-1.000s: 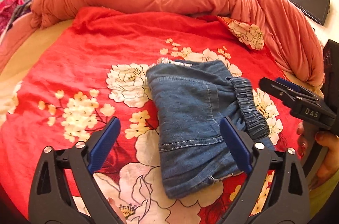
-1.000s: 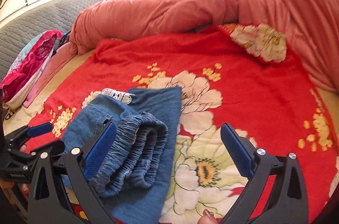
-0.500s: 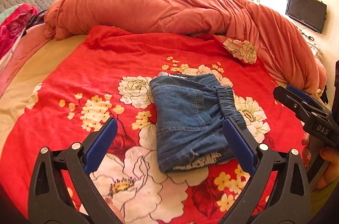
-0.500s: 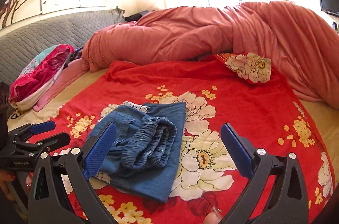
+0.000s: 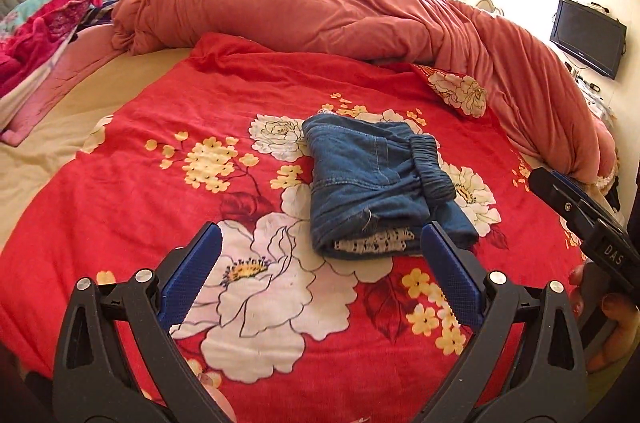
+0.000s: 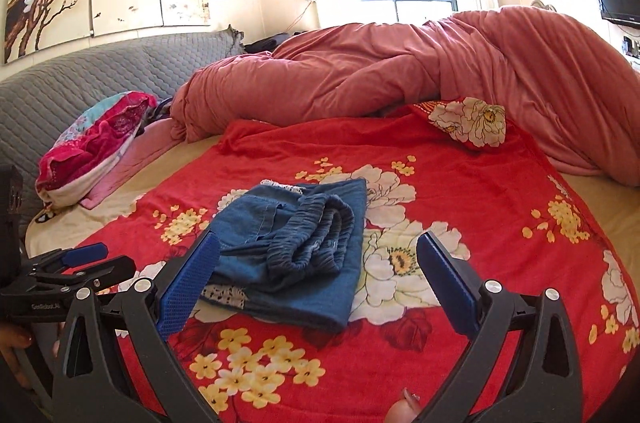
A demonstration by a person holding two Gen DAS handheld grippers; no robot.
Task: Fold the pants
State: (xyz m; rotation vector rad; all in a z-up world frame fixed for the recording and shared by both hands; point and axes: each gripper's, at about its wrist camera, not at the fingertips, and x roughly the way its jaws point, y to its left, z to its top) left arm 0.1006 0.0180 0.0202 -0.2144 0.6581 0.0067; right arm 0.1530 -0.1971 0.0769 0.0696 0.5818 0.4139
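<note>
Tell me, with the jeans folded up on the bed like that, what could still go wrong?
The folded pants lie free on the red floral blanket; both grippers, left and right, are open and clear. The bunched elastic waistband sits loosely on top, so the bundle might slump open. A lace hem pokes out, so an open finger moved nearby might snag it.

Both units pulled back and up from folded pants (image 5: 376,183) vs 1 s ago. Left gripper (image 5: 322,275): blue pads earlier overlapped the denim, now short of it, jaws wide apart, nothing held. Right gripper (image 6: 318,279): same retreat, left pad no longer over the waistband (elastic end). Lace hem now exposed at near edge of bundle. Pants themselves sit smaller, farther off, on red blanket (image 5: 160,203).
</note>
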